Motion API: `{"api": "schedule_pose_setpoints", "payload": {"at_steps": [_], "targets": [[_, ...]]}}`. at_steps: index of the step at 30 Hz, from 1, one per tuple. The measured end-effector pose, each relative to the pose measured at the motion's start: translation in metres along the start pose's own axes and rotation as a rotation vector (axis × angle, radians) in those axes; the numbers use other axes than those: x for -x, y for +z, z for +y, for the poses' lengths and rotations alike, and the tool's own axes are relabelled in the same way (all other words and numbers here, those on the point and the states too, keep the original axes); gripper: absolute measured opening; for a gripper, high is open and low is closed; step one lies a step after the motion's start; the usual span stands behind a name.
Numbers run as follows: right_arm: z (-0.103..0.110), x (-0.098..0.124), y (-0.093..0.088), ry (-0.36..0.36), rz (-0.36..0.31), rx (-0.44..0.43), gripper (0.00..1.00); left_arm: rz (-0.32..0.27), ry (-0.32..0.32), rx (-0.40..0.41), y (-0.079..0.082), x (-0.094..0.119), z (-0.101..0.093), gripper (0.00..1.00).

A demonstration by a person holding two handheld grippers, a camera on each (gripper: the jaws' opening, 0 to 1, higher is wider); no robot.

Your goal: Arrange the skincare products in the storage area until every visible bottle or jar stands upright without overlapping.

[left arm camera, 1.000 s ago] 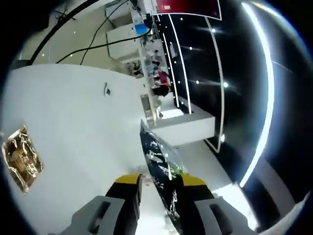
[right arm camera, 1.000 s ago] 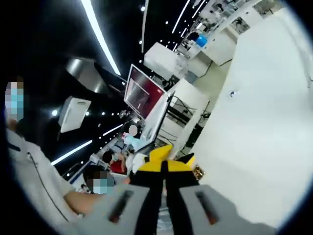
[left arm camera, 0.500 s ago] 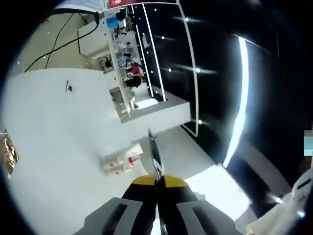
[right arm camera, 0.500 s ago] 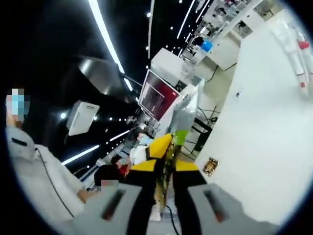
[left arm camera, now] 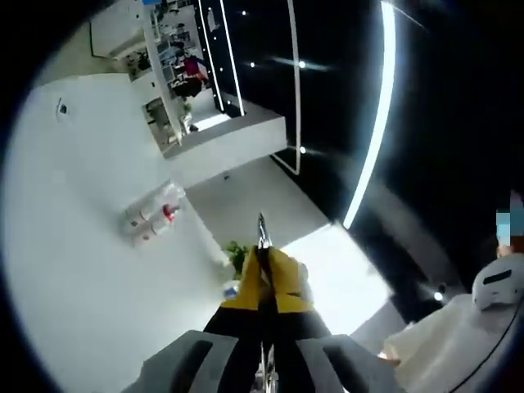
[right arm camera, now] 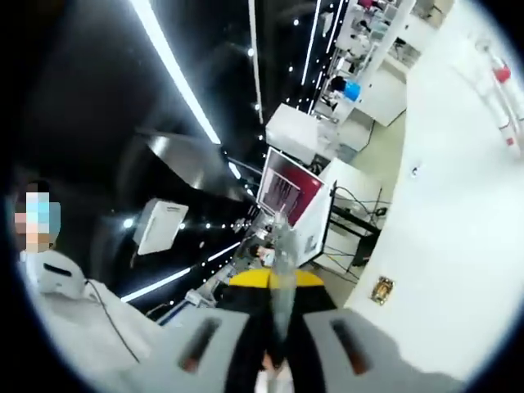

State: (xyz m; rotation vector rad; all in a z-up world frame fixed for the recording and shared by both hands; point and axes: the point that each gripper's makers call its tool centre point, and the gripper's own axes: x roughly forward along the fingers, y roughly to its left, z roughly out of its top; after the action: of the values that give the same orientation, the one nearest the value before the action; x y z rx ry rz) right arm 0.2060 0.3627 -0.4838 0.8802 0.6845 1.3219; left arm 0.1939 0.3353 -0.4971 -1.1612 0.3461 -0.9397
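Both tools are lifted off the tabletop (left arm camera: 74, 270). Left tool (left arm camera: 262, 274) is clamped on a thin packet, edge-on. Right tool (right arm camera: 277, 291) pinches a clear sachet. Bottles (left arm camera: 151, 219) lie flat, far left of the left tool, the nearer one.

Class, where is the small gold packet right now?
In the right gripper view, the gold packet lies flat on the white table, just right of the right gripper.
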Motion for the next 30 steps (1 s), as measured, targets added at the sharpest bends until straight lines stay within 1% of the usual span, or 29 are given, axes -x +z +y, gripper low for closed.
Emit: {"api": "schedule_pose_setpoints", "payload": {"at_steps": [1,2,3,5,6,8,10,11,13,14,15,17,19,21,23,27,30], "targets": [[0.001,0.000,-0.002,-0.006,0.025,0.027,0.03,0.057,-0.039,0.006,-0.011,-0.001,-0.006,0.17],[0.001,-0.001,-0.002,-0.010,0.029,0.032,0.03,0.066,-0.048,0.015,-0.013,-0.001,-0.008,0.23],[0.003,-0.003,-0.002,-0.009,0.040,0.029,0.03,0.087,-0.036,0.026,-0.016,-0.003,-0.007,0.24],[0.006,-0.005,-0.002,0.001,0.045,0.031,0.03,0.116,-0.020,-0.018,-0.021,-0.002,-0.005,0.20],[0.008,-0.007,-0.002,0.008,0.047,0.027,0.03,0.125,-0.011,-0.022,-0.022,-0.003,-0.005,0.18],[0.010,-0.010,-0.003,0.006,0.058,0.038,0.03,0.157,-0.026,-0.024,-0.026,-0.004,-0.008,0.08],[0.010,-0.011,-0.004,0.004,0.072,0.037,0.03,0.172,-0.034,0.011,-0.026,-0.004,-0.011,0.04],[0.010,-0.012,-0.003,0.001,0.067,0.041,0.03,0.169,-0.032,0.004,-0.024,-0.004,-0.012,0.03],[0.008,-0.013,-0.002,-0.024,0.060,0.064,0.04,0.176,-0.013,-0.067,-0.022,-0.003,-0.008,0.02],[0.007,-0.013,-0.001,-0.034,0.055,0.069,0.04,0.178,-0.003,-0.074,-0.021,-0.003,-0.009,0.02],[0.007,-0.014,0.001,-0.040,0.045,0.074,0.06,0.175,0.005,-0.082,-0.020,-0.003,-0.008,0.02],[0.009,-0.014,0.005,-0.032,0.026,0.094,0.09,0.127,0.004,-0.121,-0.012,-0.004,-0.011,0.02],[0.011,-0.012,0.008,-0.029,0.010,0.089,0.12,0.102,0.004,-0.112,-0.007,-0.002,-0.013,0.02],[0.013,-0.010,0.008,-0.024,-0.002,0.097,0.16,0.056,0.004,-0.116,0.003,0.002,-0.012,0.02],[0.013,-0.008,0.005,-0.025,-0.003,0.102,0.17,0.033,0.014,-0.108,0.010,0.007,-0.010,0.02],[0.011,-0.006,-0.006,-0.034,0.012,0.116,0.17,0.026,0.021,-0.114,0.015,0.010,-0.008,0.02],[0.010,-0.004,-0.010,-0.028,0.005,0.118,0.16,0.012,0.021,-0.117,0.017,0.009,-0.009,0.02]]}}
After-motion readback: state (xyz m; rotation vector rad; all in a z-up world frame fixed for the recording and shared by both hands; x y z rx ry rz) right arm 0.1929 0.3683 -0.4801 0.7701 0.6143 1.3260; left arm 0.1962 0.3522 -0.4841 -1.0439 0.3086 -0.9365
